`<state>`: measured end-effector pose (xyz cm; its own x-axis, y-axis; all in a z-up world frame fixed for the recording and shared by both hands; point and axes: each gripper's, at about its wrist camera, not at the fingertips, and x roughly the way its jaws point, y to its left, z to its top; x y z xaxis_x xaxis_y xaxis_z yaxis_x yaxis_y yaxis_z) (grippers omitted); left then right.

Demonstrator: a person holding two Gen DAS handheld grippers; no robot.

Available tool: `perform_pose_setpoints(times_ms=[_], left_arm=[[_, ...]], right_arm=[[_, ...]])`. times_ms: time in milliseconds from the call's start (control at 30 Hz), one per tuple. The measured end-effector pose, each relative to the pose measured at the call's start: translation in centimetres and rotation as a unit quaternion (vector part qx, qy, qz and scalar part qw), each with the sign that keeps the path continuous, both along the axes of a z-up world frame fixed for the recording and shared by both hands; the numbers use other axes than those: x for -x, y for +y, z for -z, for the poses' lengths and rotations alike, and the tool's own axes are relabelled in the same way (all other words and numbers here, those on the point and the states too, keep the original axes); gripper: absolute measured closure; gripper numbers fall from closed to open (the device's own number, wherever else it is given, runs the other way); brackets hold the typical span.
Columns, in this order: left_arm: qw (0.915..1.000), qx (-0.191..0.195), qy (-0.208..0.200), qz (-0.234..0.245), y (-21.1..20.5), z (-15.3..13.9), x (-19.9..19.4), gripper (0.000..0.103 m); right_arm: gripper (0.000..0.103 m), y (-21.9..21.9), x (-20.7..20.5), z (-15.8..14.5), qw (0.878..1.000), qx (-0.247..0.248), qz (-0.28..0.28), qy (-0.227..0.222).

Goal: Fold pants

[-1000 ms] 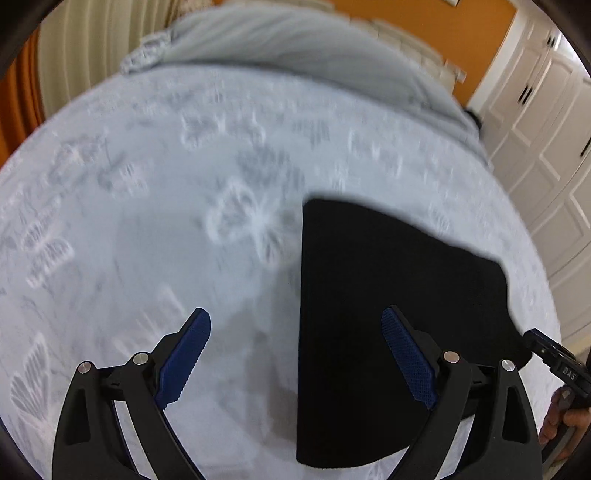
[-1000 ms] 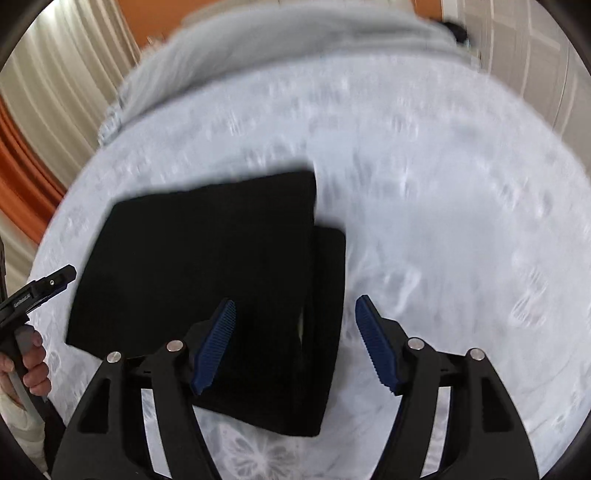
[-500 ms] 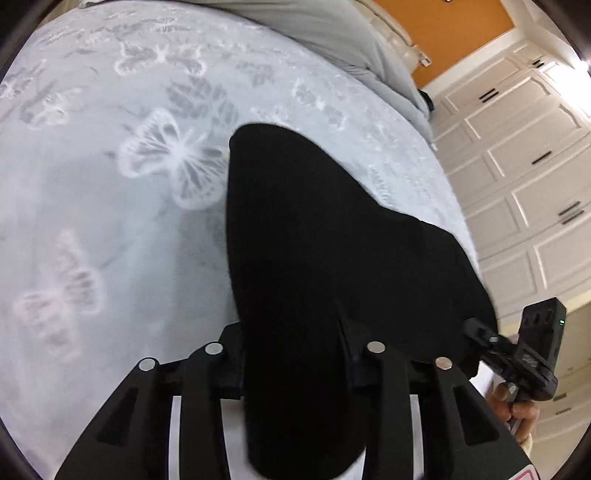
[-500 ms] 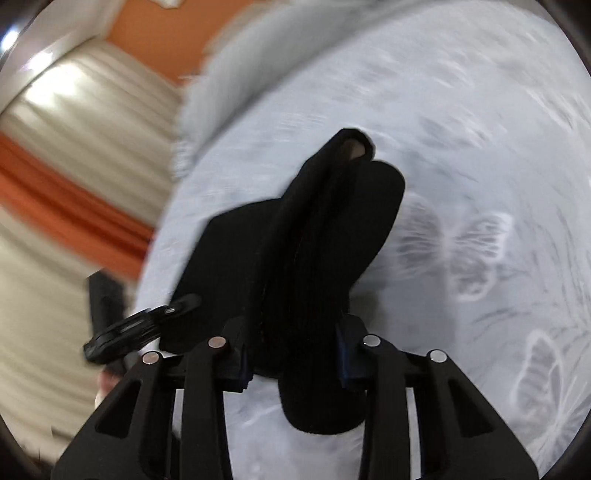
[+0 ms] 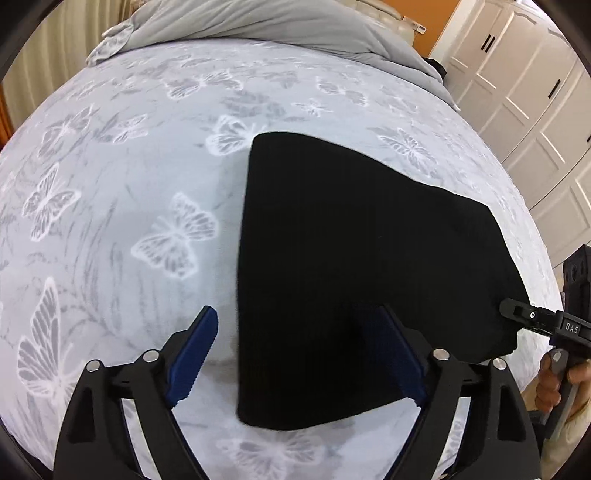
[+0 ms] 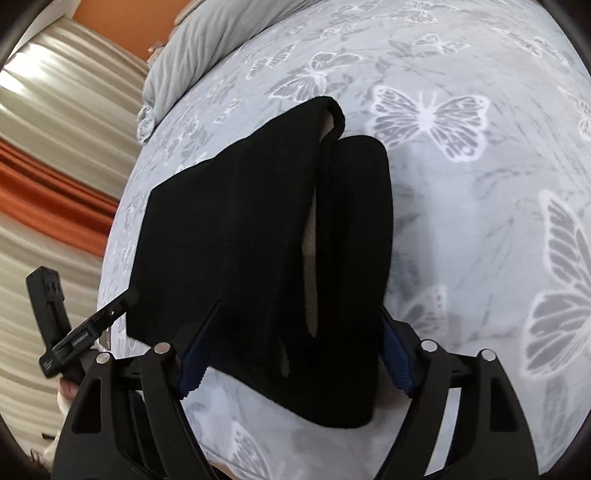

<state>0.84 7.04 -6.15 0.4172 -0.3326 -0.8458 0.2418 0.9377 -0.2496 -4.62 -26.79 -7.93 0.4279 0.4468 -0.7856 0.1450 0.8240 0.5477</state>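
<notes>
Both grippers are letting go: half a second back each was clamped on a lifted fold of the black knitted pants (image 5: 354, 266), and now the jaws have just been opening and the cloth is lying flat again on the pale grey butterfly-print bedspread (image 5: 122, 177). Looking along the left gripper (image 5: 299, 354), its blue-padded fingers (image 5: 194, 350) are standing wide apart, the near left edge of the pants sitting loose between them, with no pad pressing on the cloth. Over on the right gripper (image 6: 295, 354), the jaws are spread just as generously, straddling the near right end of the pants, where a folded layer is overlapping a second one and a pale lining is peeking through the gap; the fabric is draping over the finger tips there but is not being pinched. Beyond the pants, a crumpled grey duvet (image 5: 280, 26) is piling up at the far end of the bedspread.
</notes>
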Motion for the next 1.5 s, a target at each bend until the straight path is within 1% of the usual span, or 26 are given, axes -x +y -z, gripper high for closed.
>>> perform_pose_setpoints(times_ms=[67, 133, 167, 200, 233, 267, 300, 333, 367, 400, 433, 467, 500, 600, 733, 900, 967, 1100, 1167, 1267, 1300, 1333, 1400, 1433, 1467, 1500], left_arm=[[0.9998, 0.006, 0.018, 0.001, -0.7, 0.7, -0.9, 0.018], [0.9979, 0.022, 0.060, -0.006, -1.3, 2.3, -1.6, 0.018], [0.9967, 0.033, 0.073, -0.013, -1.3, 2.9, -1.8, 0.017], [0.9964, 0.038, 0.073, -0.017, -1.3, 3.1, -1.8, 0.015], [0.9967, 0.041, 0.068, -0.021, -1.5, 3.2, -2.0, 0.015], [0.9970, 0.040, 0.063, -0.019, -1.7, 3.2, -2.0, 0.018], [0.9975, 0.039, 0.056, -0.018, -1.9, 3.0, -2.1, 0.025], [0.9978, 0.039, 0.051, -0.017, -2.2, 2.8, -2.1, 0.028], [0.9983, 0.034, 0.044, -0.018, -2.4, 2.4, -2.0, 0.034], [0.9986, 0.031, 0.040, -0.018, -2.6, 2.4, -2.0, 0.042], [0.9989, 0.028, 0.033, -0.020, -2.6, 2.1, -1.9, 0.048], [0.9991, 0.024, 0.026, -0.022, -2.7, 1.7, -1.8, 0.059], [0.9994, 0.018, 0.019, -0.021, -2.8, 1.2, -1.7, 0.067], [0.9998, 0.013, 0.004, -0.013, -2.9, 0.1, -1.4, 0.072], [0.9997, 0.006, -0.022, -0.003, -3.2, -1.5, -0.7, 0.074], [0.9990, -0.007, -0.045, 0.006, -3.5, -3.7, 0.3, 0.075], [0.9977, -0.017, -0.066, 0.008, -3.5, -4.8, 1.0, 0.075], [0.9945, -0.026, -0.101, 0.009, -3.4, -6.8, 1.8, 0.075], [0.9924, -0.028, -0.120, 0.006, -3.3, -8.0, 1.9, 0.075], [0.9888, -0.019, -0.148, -0.003, -2.7, -10.0, 2.1, 0.075], [0.9877, -0.013, -0.155, -0.007, -2.5, -10.6, 2.1, 0.075], [0.9859, -0.009, -0.167, -0.009, -2.5, -11.5, 2.0, 0.075], [0.9789, -0.002, -0.204, -0.019, -2.7, -13.7, 1.7, 0.074], [0.9752, -0.004, -0.220, -0.020, -2.9, -14.8, 1.3, 0.074], [0.9715, -0.005, -0.236, -0.019, -3.1, -15.7, 0.9, 0.074], [0.9657, -0.001, -0.259, -0.019, -3.2, -17.2, 0.3, 0.074]], right_arm=[[0.027, 0.5, -0.5, 0.5, 1.000, 0.000, 0.001, 0.006], [0.027, 0.5, -0.9, 1.3, 1.000, -0.009, 0.009, 0.007], [0.027, 0.0, -0.4, 1.5, 1.000, -0.014, 0.012, 0.006], [0.027, 0.0, -0.5, 1.6, 1.000, -0.019, 0.016, 0.003], [0.031, -0.2, -0.1, 1.6, 1.000, -0.019, 0.016, -0.001], [0.044, -0.3, 0.1, 1.5, 1.000, -0.017, 0.014, -0.009], [0.049, -0.3, 0.2, 1.4, 1.000, -0.013, 0.006, -0.016], [0.057, -0.2, 0.4, 0.9, 1.000, -0.005, -0.003, -0.026], [0.061, -0.1, 0.4, 0.7, 1.000, -0.001, -0.007, -0.031], [0.063, 0.1, 0.5, 0.2, 0.999, 0.006, -0.012, -0.037], [0.065, 0.3, 0.5, 0.0, 0.999, 0.012, -0.014, -0.042], [0.065, 0.5, 0.6, -0.3, 0.999, 0.017, -0.017, -0.045], [0.066, 0.7, 0.7, -0.5, 0.998, 0.023, -0.020, -0.048], [0.067, 1.2, 0.9, -1.6, 0.997, 0.034, -0.025, -0.064], [0.069, 1.5, 1.1, -3.5, 0.994, 0.042, -0.035, -0.092], [0.070, 3.1, 1.2, -6.1, 0.990, 0.048, -0.055, -0.125], [0.070, 3.9, 1.3, -7.0, 0.987, 0.050, -0.066, -0.136], [0.070, 5.2, 1.4, -8.5, 0.983, 0.058, -0.074, -0.159], [0.070, 5.8, 1.4, -9.6, 0.979, 0.059, -0.071, -0.180], [0.070, 5.9, 1.2, -11.7, 0.972, 0.062, -0.058, -0.220], [0.070, 5.8, 1.1, -12.8, 0.966, 0.067, -0.051, -0.245], [0.070, 5.8, 1.0, -13.5, 0.962, 0.069, -0.045, -0.262], [0.070, 5.1, 0.2, -15.5, 0.950, 0.066, -0.032, -0.302], [0.070, 4.6, 0.0, -16.2, 0.947, 0.062, -0.026, -0.315], [0.070, 4.1, -0.6, -17.1, 0.943, 0.056, -0.019, -0.328], [0.070, 3.5, -1.7, -18.3, 0.937, 0.049, -0.014, -0.345]])
